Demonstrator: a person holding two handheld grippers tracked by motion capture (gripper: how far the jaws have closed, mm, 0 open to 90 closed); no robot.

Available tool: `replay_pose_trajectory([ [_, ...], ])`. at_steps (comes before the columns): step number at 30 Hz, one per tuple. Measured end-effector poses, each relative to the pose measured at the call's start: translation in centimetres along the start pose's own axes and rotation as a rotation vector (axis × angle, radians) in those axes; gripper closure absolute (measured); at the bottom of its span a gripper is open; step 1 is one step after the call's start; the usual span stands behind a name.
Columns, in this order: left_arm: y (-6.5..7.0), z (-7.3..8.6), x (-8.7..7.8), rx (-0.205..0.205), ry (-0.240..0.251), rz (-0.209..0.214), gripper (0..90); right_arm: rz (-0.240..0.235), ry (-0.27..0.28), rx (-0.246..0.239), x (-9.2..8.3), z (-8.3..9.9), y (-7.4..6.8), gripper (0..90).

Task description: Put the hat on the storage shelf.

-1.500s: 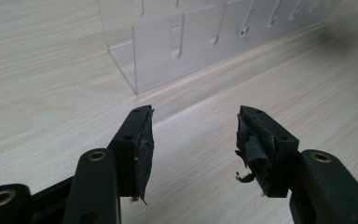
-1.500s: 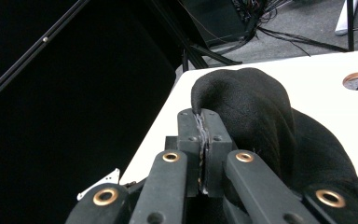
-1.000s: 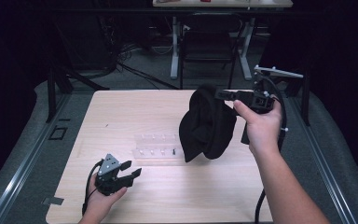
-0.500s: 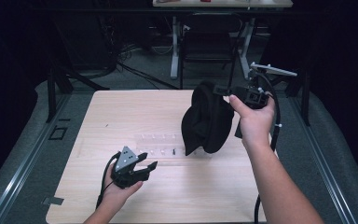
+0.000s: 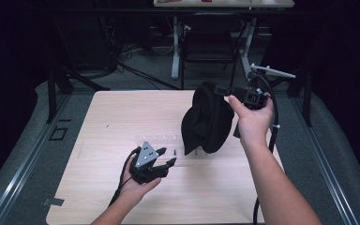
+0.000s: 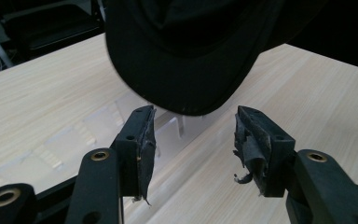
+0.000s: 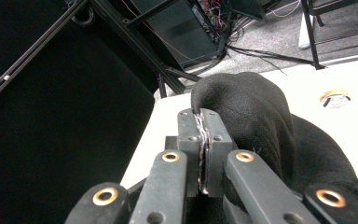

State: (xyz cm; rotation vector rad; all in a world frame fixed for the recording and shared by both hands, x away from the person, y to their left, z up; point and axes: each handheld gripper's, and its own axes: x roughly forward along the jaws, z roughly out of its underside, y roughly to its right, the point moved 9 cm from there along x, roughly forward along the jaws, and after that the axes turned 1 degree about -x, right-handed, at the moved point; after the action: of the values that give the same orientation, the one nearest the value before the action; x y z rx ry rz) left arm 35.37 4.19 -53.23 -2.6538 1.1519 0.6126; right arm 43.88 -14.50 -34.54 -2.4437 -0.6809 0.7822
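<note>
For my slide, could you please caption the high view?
Right tool holds a black cap above the table; open left tool waits below.

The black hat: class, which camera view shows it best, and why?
The high view: the whole black hat hangs from the right gripper above the table. The left gripper view shows its lower edge; the right gripper view shows the pinched fabric.

The right gripper holds a black cap hanging above the wooden table, while the left gripper hovers open-jawed near a clear tray.
</note>
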Motion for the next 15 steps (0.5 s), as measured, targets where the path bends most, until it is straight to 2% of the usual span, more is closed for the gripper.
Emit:
replay_pose_trajectory([
  [4,0.6,-0.4,0.7,0.006,0.003,0.016,49.0,-0.003,-0.004,0.005,0.0,0.2,0.1,88.2],
  [15,2.0,-1.2,2.8,0.032,-0.011,0.008,54.3,-0.013,-0.012,-0.011,-0.1,0.6,-0.5,88.1],
])
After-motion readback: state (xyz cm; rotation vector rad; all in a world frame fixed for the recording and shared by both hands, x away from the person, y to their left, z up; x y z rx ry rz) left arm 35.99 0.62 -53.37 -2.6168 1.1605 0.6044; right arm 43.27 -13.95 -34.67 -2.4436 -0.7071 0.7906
